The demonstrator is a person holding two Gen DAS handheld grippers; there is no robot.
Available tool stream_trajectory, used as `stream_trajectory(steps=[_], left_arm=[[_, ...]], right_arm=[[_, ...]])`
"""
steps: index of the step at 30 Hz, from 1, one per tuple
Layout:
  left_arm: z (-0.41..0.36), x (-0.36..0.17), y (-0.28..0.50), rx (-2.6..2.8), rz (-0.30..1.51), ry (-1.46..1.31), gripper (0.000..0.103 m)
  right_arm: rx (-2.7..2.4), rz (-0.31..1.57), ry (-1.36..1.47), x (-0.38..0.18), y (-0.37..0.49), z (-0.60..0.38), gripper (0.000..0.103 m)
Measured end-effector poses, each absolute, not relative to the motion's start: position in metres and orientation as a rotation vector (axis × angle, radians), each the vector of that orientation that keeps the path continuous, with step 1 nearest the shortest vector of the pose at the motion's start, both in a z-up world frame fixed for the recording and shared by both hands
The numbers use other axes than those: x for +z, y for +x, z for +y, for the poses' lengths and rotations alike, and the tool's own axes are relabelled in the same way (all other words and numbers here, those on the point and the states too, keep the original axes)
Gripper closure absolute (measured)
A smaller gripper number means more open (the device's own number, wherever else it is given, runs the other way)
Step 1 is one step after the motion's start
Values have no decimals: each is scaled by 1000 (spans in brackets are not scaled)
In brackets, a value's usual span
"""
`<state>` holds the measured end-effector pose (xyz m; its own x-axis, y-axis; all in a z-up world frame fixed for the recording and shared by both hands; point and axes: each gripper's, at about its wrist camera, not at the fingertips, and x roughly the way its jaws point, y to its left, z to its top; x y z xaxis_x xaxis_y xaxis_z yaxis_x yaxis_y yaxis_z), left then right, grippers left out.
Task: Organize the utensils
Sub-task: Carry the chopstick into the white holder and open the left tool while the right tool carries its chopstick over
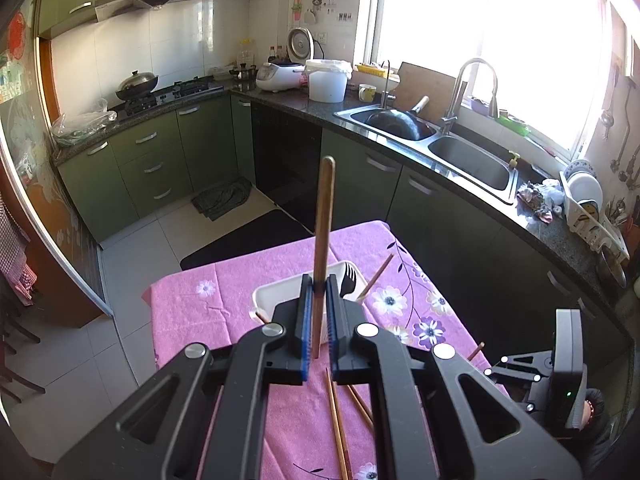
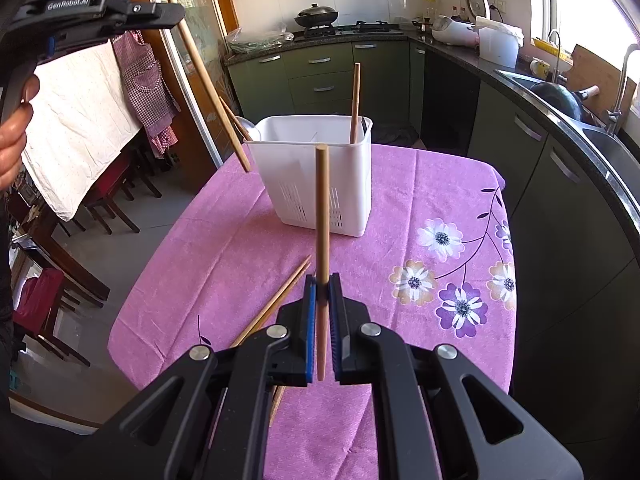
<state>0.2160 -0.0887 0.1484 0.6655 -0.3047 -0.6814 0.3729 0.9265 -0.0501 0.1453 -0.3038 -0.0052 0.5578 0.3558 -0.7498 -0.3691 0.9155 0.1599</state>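
While each gripper point(image 1: 319, 282) point(image 2: 322, 285) pinches one chopstick point(image 1: 323, 216) point(image 2: 322, 216), the white caddy point(image 2: 320, 184) holds another chopstick point(image 2: 354, 104) upright.

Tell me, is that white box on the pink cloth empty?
Not empty. In the right wrist view the white box stands upright with one chopstick rising from its far corner; the left wrist view shows a black fork inside too.

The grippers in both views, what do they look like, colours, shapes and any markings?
Both are matte black plastic. Each claw, left claw and right claw, has two flat fingers lined with ribbed blue pads, driven by angular linkage arms with triangular cut-outs and round silver pivot pins. The right wrist view shows white "GenRobot.AI" lettering on the left gripper's side, gripped by a bare hand.
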Motion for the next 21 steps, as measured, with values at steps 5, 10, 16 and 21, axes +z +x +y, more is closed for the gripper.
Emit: stream_trajectory(steps=[5, 10, 16, 21], left_arm=[[-95, 163, 239, -357, 711, 93, 96], [-102, 164, 262, -323, 693, 102, 96], [-106, 126, 286, -297, 784, 116, 96], [-103, 80, 293, -274, 885, 130, 96]], right_arm=[[434, 889, -11, -10, 148, -307, 96], [433, 896, -6, -15, 149, -312, 96], [439, 878, 14, -9, 153, -315, 96], [447, 803, 35, 19, 158, -312, 96]])
